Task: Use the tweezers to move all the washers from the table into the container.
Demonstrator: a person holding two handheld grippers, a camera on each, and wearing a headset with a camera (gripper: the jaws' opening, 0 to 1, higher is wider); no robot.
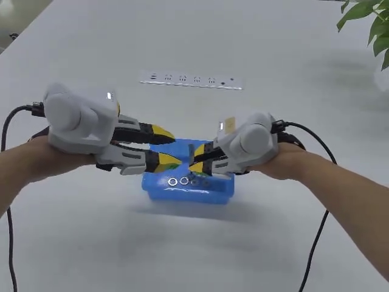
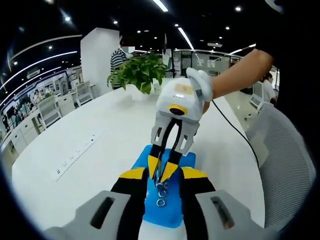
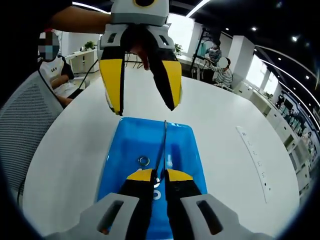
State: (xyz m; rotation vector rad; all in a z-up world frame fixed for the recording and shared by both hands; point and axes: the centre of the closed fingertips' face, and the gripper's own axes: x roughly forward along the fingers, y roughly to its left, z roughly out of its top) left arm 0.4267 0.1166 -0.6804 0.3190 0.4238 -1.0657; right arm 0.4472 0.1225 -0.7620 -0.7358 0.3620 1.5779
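Centre of the head view: blue container [image 1: 182, 195] on the white table [image 1: 273, 61], with several washers [image 1: 184, 180] lying close together inside, toward its left part. Entering from the left of the frame: left gripper [image 1: 165, 146], jaws spread wide with nothing between them, tips near the container's left end. Entering from the right: right gripper [image 1: 197, 161], jaws pressed together on the tweezers [image 3: 162, 145]. In the right gripper view, tweezers running up the middle of the frame over the container's blue floor, just right of one of the washers. Upper middle of the head view: white power strip [image 1: 191, 79]. Upper right corner: green plant leaves [image 1: 364, 18].
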